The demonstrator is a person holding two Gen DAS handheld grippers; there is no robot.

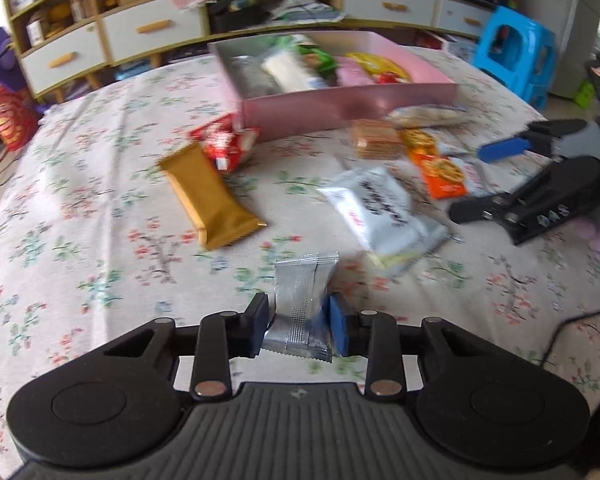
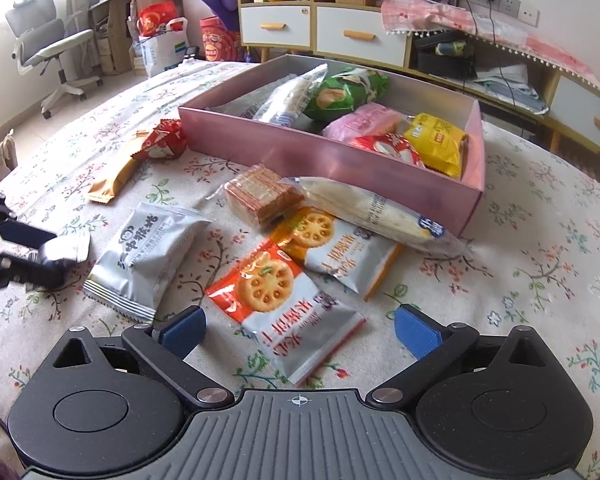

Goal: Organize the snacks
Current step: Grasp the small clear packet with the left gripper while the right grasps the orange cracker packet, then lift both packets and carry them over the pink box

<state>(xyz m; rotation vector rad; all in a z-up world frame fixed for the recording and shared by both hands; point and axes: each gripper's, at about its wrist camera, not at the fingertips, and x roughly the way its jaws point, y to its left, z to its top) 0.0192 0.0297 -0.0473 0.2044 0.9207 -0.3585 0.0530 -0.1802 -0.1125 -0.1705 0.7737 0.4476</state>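
My left gripper [image 1: 300,330] is shut on a small silver packet [image 1: 300,304], pinched between its pads just above the floral tablecloth [image 1: 100,240]. In the right wrist view the same left gripper [image 2: 44,250] holds that packet [image 2: 66,249] at the left edge. My right gripper [image 2: 300,322] stands open over an orange cracker packet [image 2: 260,280], not touching it; it also shows at the right [image 1: 488,180]. The pink box [image 2: 300,156] behind holds several snacks. Loose on the cloth lie a silver-white packet [image 2: 152,256], wafers [image 2: 260,196], a long bread packet [image 2: 372,208], a second cracker packet [image 2: 340,248], a gold bar [image 1: 208,196] and a red packet [image 1: 228,144].
A cabinet with white drawers [image 2: 360,40] runs behind the table. A blue stool [image 1: 516,52] stands at the far right and an office chair [image 2: 48,48] at the far left. A black cable [image 1: 572,328] crosses the cloth near the right edge.
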